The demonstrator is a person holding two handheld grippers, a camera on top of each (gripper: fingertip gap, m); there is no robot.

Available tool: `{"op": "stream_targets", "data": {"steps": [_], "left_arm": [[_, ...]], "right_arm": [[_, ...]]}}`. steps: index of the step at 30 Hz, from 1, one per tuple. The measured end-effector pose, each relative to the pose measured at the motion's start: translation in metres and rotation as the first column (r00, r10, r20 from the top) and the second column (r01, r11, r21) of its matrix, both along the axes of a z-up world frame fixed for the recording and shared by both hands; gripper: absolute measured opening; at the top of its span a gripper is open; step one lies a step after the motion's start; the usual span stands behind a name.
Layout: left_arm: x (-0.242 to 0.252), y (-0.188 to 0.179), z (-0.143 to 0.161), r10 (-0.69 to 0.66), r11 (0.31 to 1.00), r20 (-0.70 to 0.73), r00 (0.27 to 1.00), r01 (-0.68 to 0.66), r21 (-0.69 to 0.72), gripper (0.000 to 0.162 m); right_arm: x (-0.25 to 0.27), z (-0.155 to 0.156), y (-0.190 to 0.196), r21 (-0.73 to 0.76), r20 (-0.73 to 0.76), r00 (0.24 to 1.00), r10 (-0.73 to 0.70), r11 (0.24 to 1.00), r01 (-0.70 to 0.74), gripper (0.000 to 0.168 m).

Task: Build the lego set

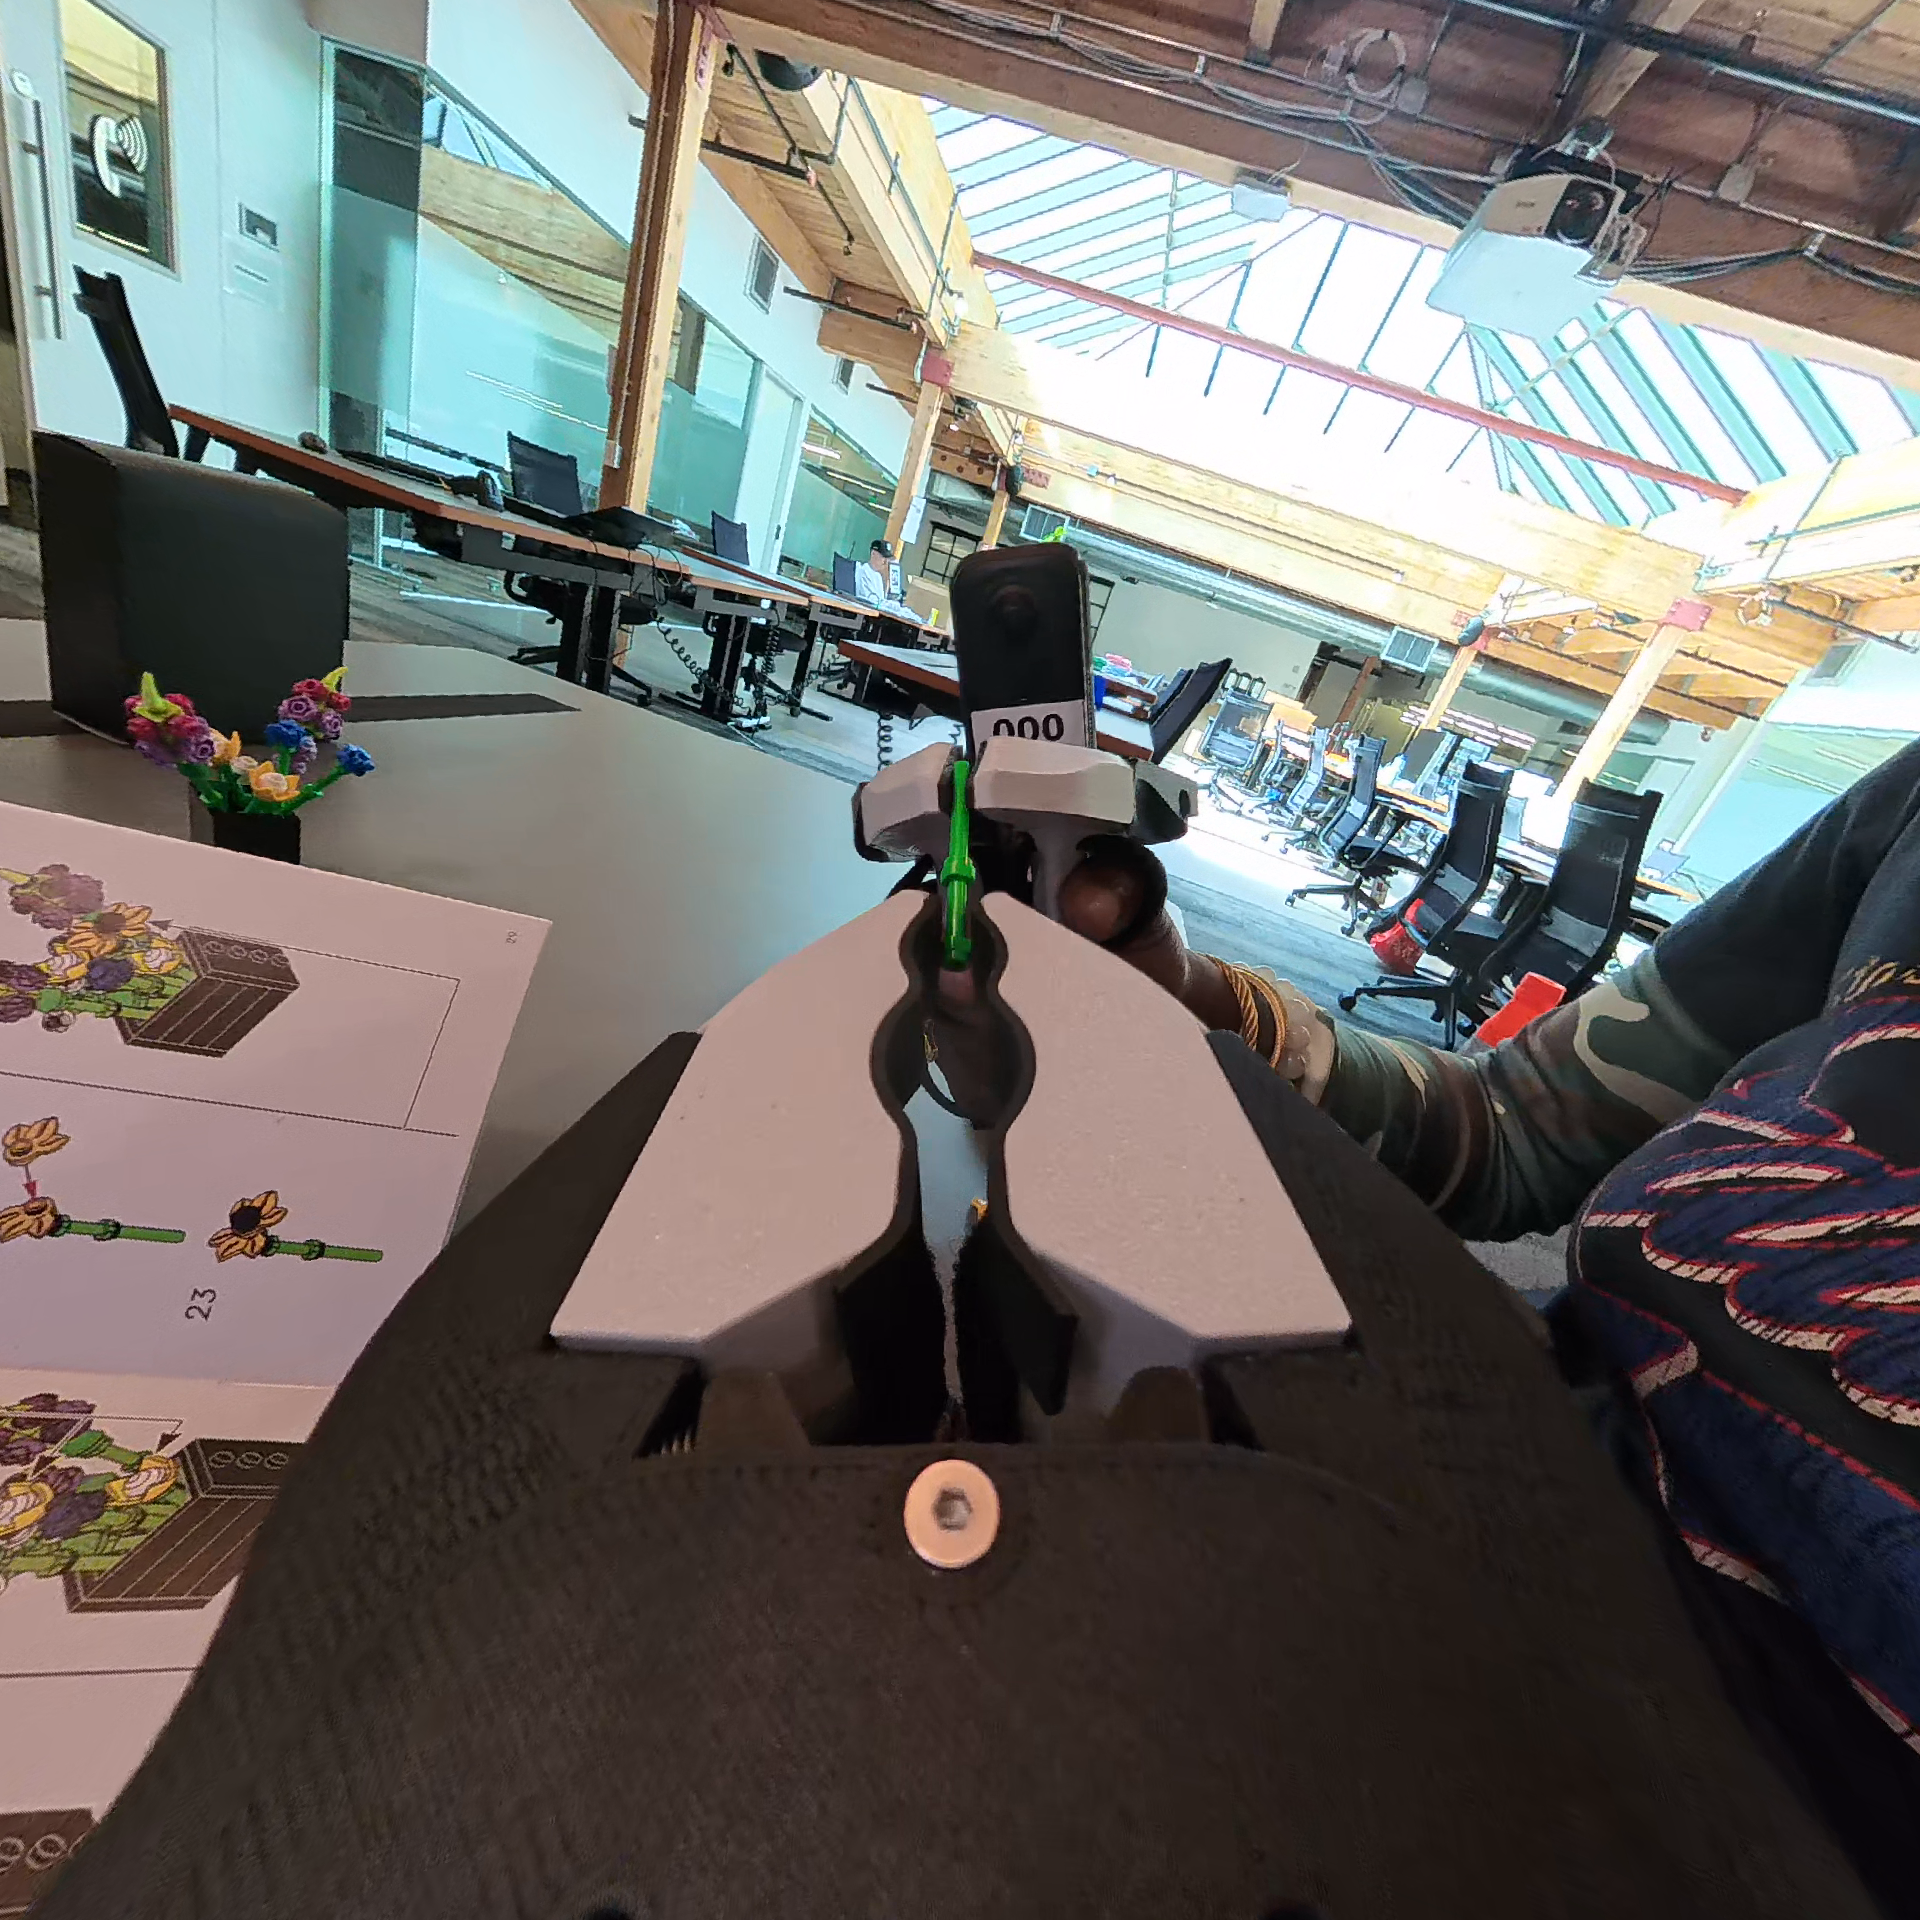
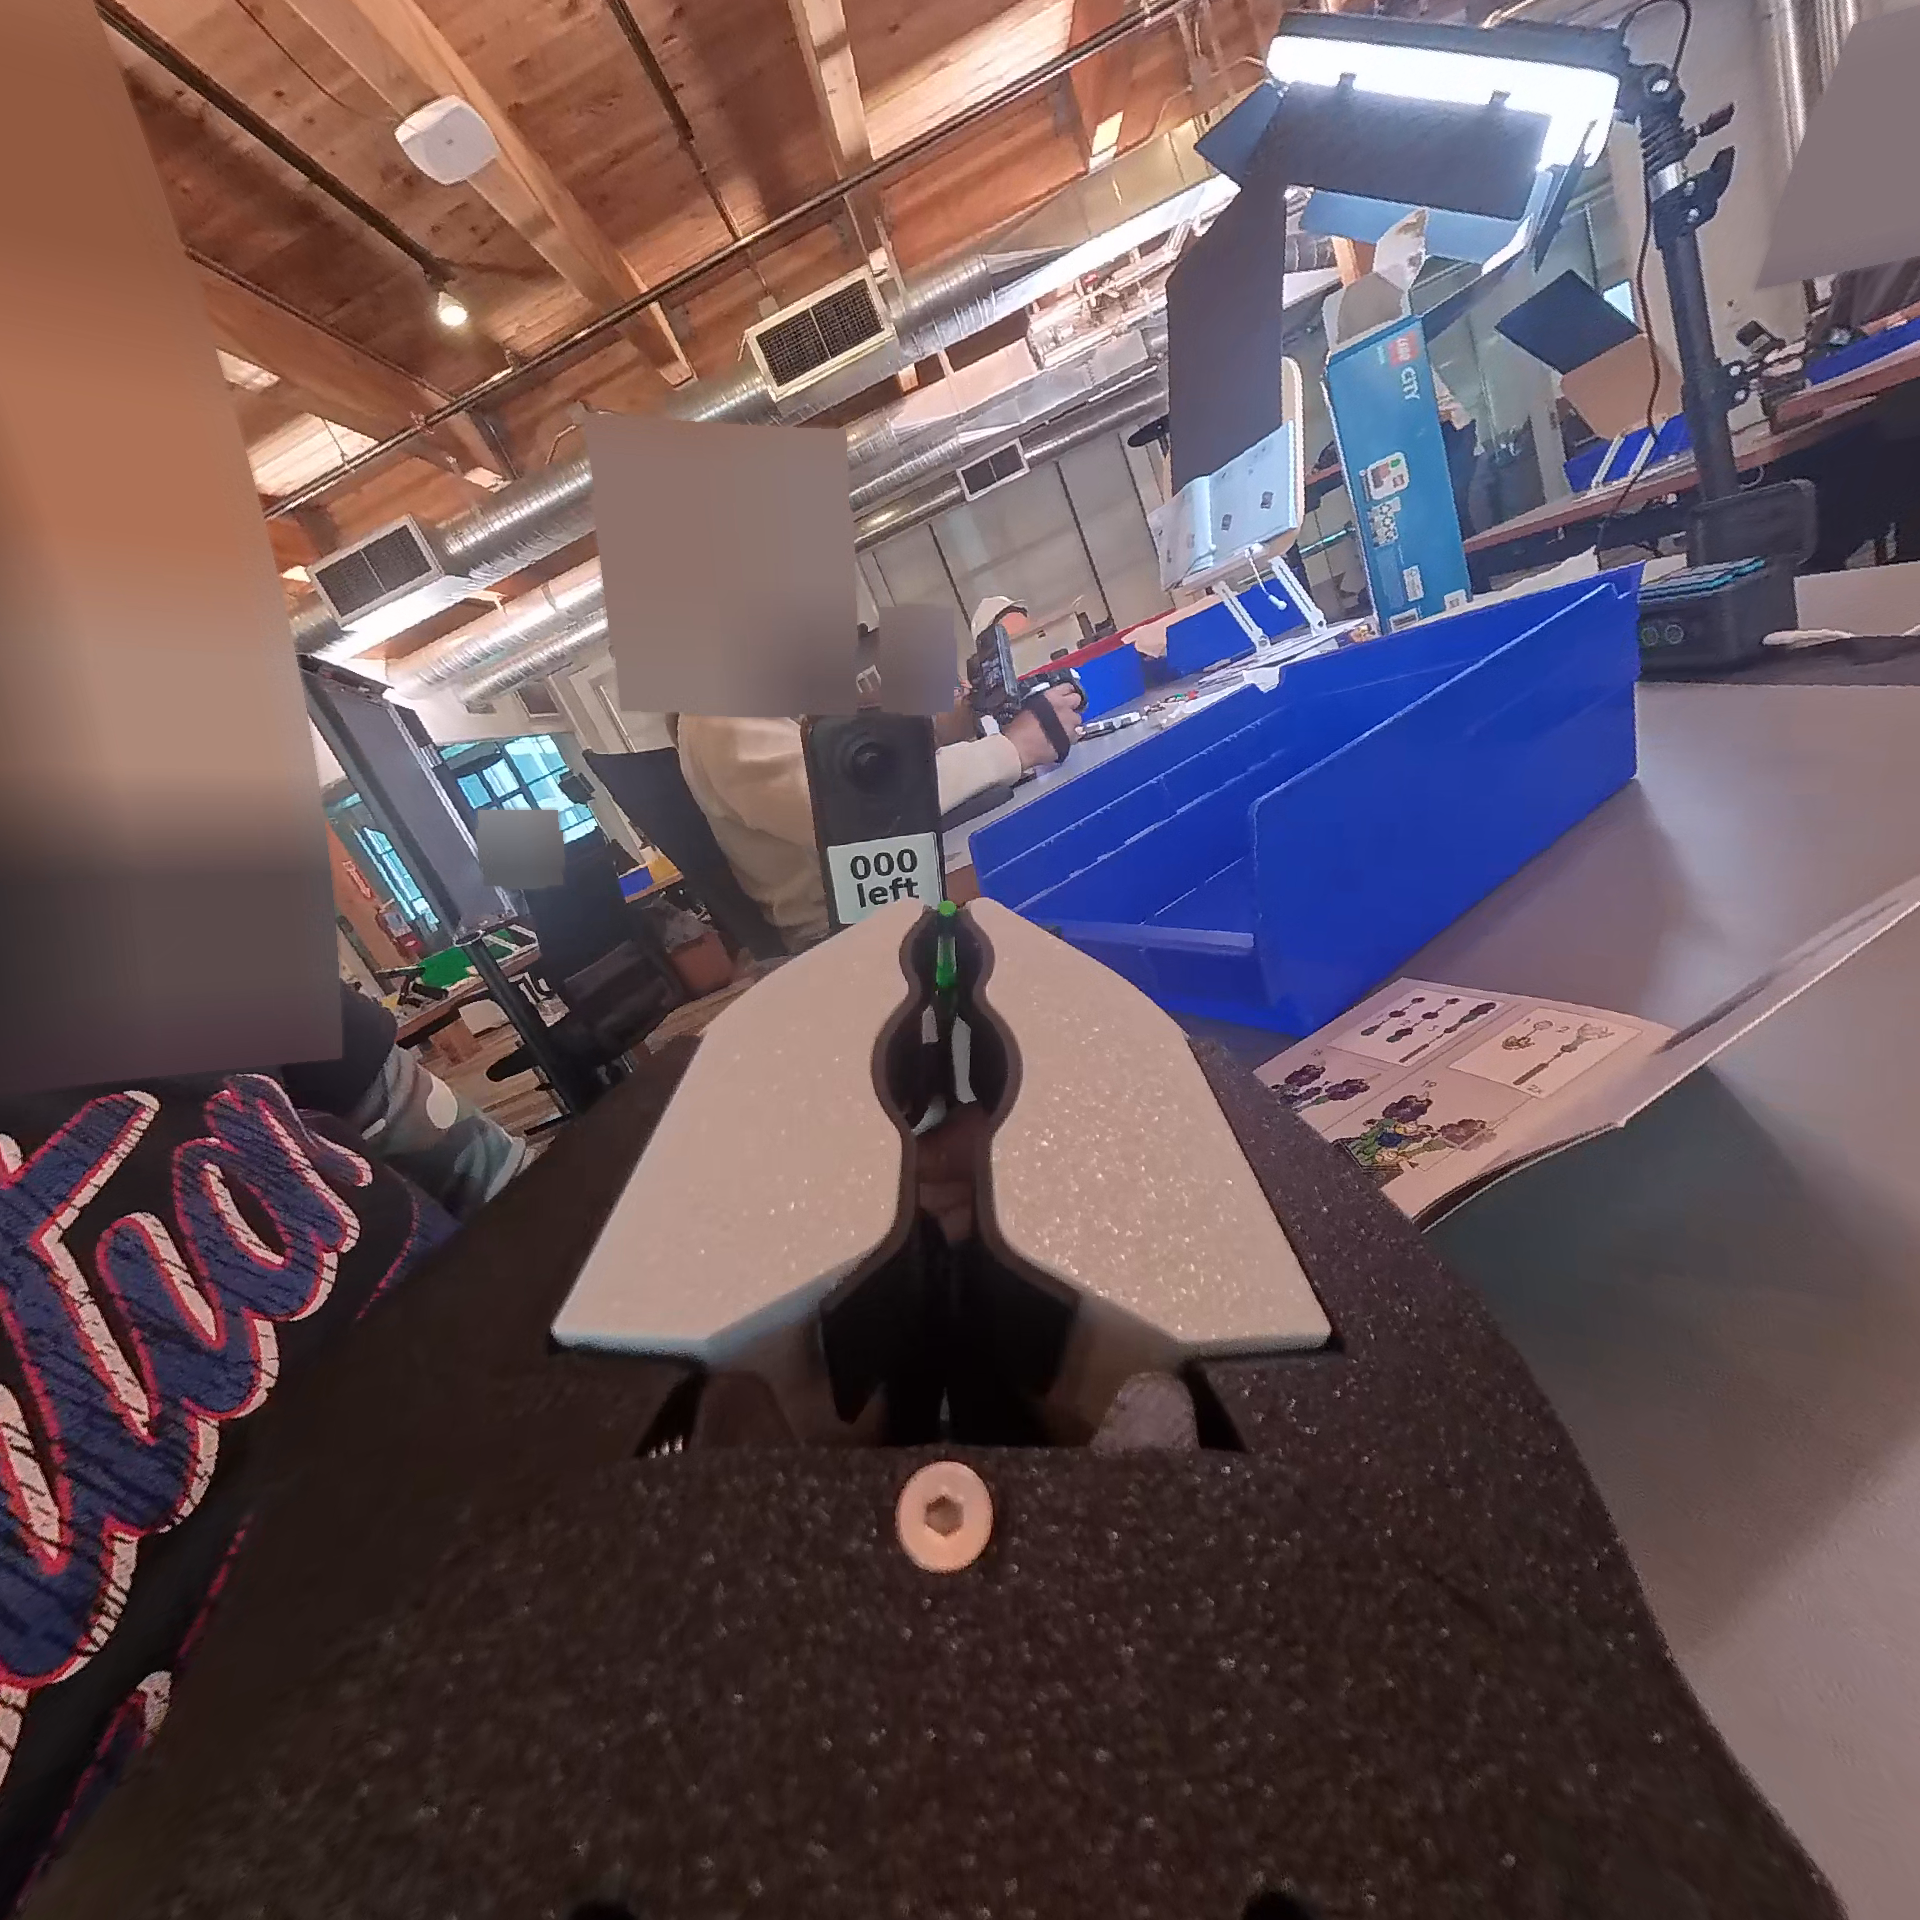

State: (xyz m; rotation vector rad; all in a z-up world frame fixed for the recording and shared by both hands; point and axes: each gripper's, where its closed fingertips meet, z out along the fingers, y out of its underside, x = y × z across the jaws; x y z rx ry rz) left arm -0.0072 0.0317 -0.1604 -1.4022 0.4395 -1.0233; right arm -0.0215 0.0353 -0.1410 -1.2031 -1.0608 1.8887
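Note:
A thin green lego stem (image 1: 958, 862) is held in the air between my two grippers, which face each other tip to tip. My left gripper (image 1: 954, 920) is shut on its lower end. My right gripper (image 1: 966, 795) shows beyond it, with its fingers closed around the stem's upper end. In the right wrist view my right gripper (image 2: 945, 916) is shut on the green stem (image 2: 943, 956), and only a short tip pokes out. The left gripper's camera body (image 2: 873, 790) stands right behind it. A built lego flower bouquet (image 1: 249, 748) stands in a black base at the left.
The open instruction booklet (image 1: 208, 1091) lies on the grey table at the left and also shows in the right wrist view (image 2: 1455, 1081). A blue divided bin (image 2: 1351, 810) sits on the table at the right. A black box (image 1: 197, 582) stands behind the bouquet. A person's hand (image 1: 1101, 883) holds the right gripper. Both grippers' tips are close together, under 4 cm apart.

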Motion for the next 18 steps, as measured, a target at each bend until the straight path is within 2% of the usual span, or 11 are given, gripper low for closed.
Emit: {"op": "stream_targets", "data": {"steps": [5, 8, 10, 18], "left_arm": [[-0.001, 0.000, 0.002, 0.006, 1.000, 0.013, 1.000, -0.006, 0.006, 0.006], [-0.003, 0.001, 0.003, 0.026, 1.000, 0.022, 0.999, -0.026, 0.011, 0.019], [-0.002, 0.000, 0.003, 0.019, 1.000, 0.013, 1.000, -0.019, 0.013, 0.022], [0.001, -0.001, 0.003, 0.034, 0.999, -0.016, 0.999, -0.033, 0.043, 0.018]], "right_arm": [[0.000, 0.000, 0.000, -0.052, -0.006, 1.000, 0.023, 0.998, -0.024, 0.003], [0.002, 0.006, 0.001, -0.129, -0.050, 0.997, 0.052, 0.990, -0.058, 0.003], [0.003, 0.009, 0.004, -0.174, -0.077, 0.995, 0.058, 0.982, -0.071, 0.003], [-0.001, 0.001, 0.004, -0.175, -0.037, 0.998, 0.055, 0.983, -0.061, 0.003]]}}
